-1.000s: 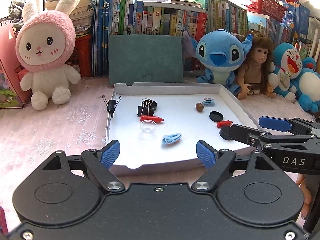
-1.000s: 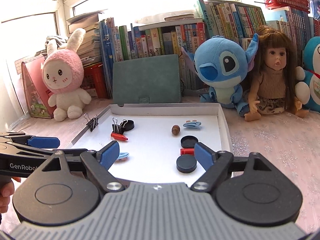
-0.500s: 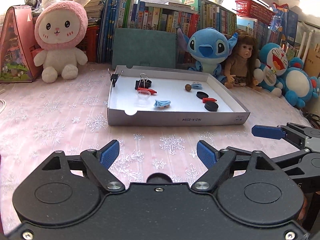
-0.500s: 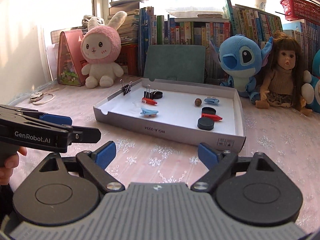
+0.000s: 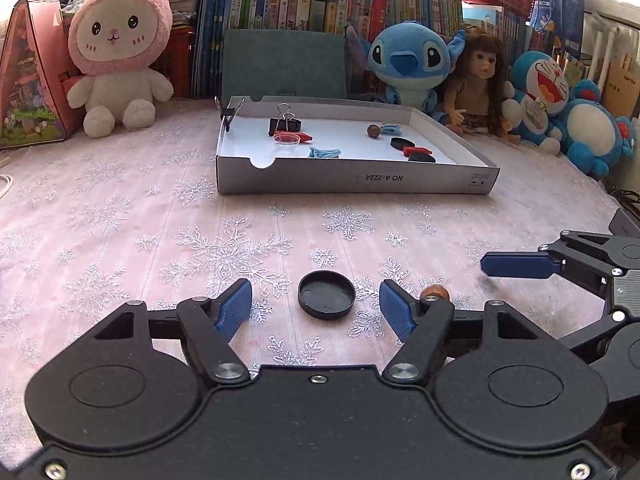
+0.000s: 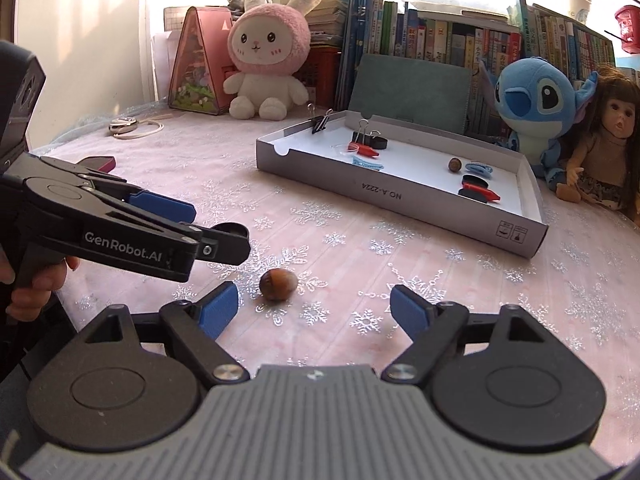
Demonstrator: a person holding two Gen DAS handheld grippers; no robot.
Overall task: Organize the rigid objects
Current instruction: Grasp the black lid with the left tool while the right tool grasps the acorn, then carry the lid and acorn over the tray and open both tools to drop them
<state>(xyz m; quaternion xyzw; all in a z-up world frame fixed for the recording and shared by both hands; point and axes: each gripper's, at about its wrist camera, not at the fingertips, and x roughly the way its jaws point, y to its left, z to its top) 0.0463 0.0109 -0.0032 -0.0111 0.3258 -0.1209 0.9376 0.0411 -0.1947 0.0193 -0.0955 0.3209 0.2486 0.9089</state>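
Covering table, pink snowflake cloth [image 5: 120,208], bookshelf [image 5: 320,4] behind

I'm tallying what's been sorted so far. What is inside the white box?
In the white box: black binder clips, red caps, blue clips, black lids, a nut, a clear lid. The near wall hides part of the floor.

the right tongs [image 6: 314,306] are spread wide just above the desk [image 6: 460,280], with a brown nut [image 6: 278,284] lying on the cloth between their blue tips, nearer the left one. the left tongs [image 6: 208,228] reach in from the left, above a black cap [image 6: 232,231]. farther back sits a shallow white box [image 6: 400,196] holding clips and caps.
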